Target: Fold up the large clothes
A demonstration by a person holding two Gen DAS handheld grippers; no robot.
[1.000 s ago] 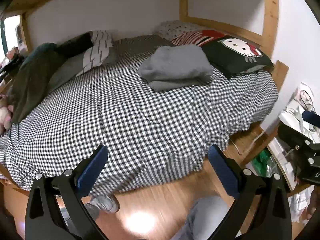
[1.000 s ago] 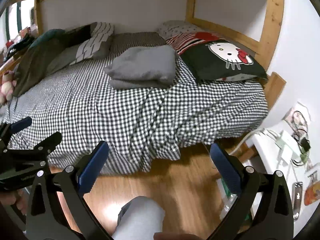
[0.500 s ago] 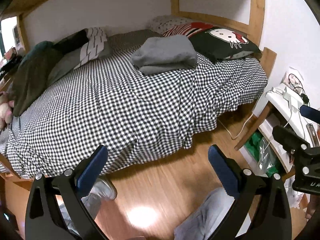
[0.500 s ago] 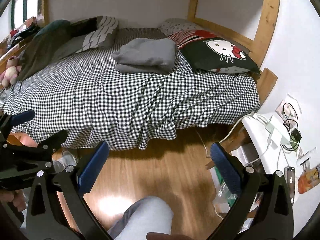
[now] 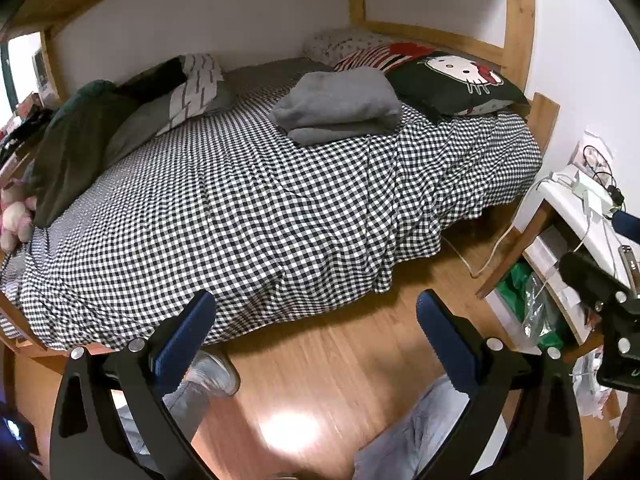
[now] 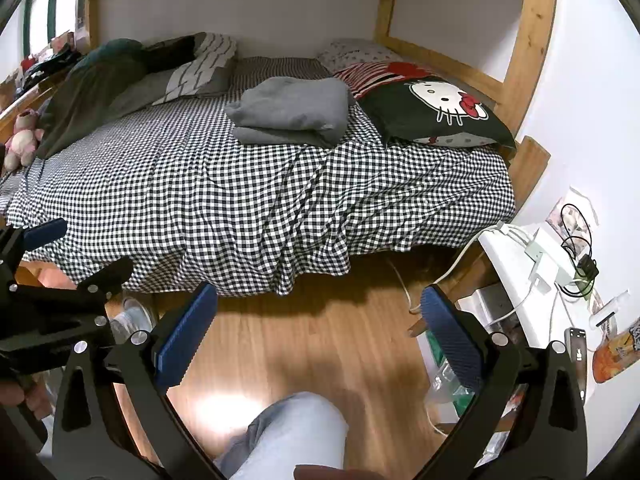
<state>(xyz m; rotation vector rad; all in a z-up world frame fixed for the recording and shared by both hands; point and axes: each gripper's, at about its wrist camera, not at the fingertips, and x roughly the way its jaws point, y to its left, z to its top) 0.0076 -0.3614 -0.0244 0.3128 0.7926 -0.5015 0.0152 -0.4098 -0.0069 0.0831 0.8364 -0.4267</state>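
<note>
Writing: no readable text; a cartoon cat face with a red bow on the black pillow.
Count: one plush toy, one folded grey garment, three pillows at the head of the bed.
Grey garment: lies far across the bed, just beside the black pillow, long axis roughly left to right.
Left tool: spread wide, holding nothing, above the floor.
Right tool: spread wide, empty.
Desk: right, carrying cables.
</note>
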